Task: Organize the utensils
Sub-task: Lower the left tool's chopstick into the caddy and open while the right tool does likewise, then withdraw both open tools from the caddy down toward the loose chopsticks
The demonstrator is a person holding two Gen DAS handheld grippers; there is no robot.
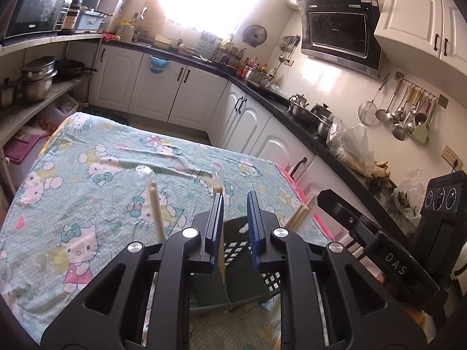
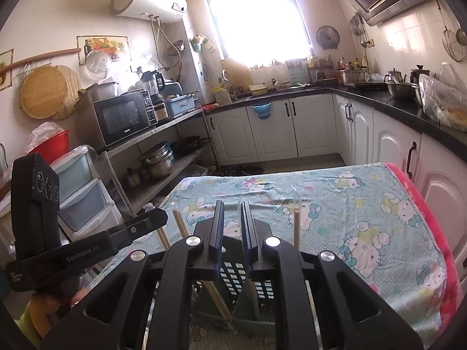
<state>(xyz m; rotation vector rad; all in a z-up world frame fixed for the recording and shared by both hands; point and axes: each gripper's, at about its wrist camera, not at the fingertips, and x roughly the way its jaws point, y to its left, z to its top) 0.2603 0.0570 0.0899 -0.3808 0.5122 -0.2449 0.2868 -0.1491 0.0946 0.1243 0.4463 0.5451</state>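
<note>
A sunlit kitchen is seen in both wrist views, with white cabinets under a dark L-shaped counter [image 1: 262, 93] and a bright window [image 2: 256, 14] at the far wall. A range hood [image 1: 338, 32] is mounted above the counter, and ladles and strainers [image 1: 402, 113] are hung on a wall rail beside it. A microwave [image 2: 125, 116] is set on a metal shelf rack, with pots [image 2: 157, 160] stored on the shelf below.

In the foreground the worktop [image 1: 87, 175] is covered with a pale green cartoon-cat cloth. A dark green slotted utensil basket [image 1: 233, 250] is placed at the near edge of the worktop, directly below both devices. Several pairs of wooden chopsticks are stood upright or slightly tilted in the basket: one pair [image 1: 156, 210] is seen left of the left gripper [image 1: 235, 201], a clear-wrapped pair [image 1: 217, 188] just at its left finger, and another pair [image 1: 302, 214] to its right. In the right wrist view, chopsticks [image 2: 179, 223] are seen left of the right gripper [image 2: 232, 208], and a wrapped pair [image 2: 296, 218] to its right.

The fingers of the left gripper are parted by a narrow gap; the wrapped pair lies against the outside of the left finger, and nothing is clamped between the pads. The fingers of the right gripper are likewise parted by a narrow gap, with nothing gripped between them. Each gripper is seen at the edge of the other's view, held beside it above the basket.
</note>
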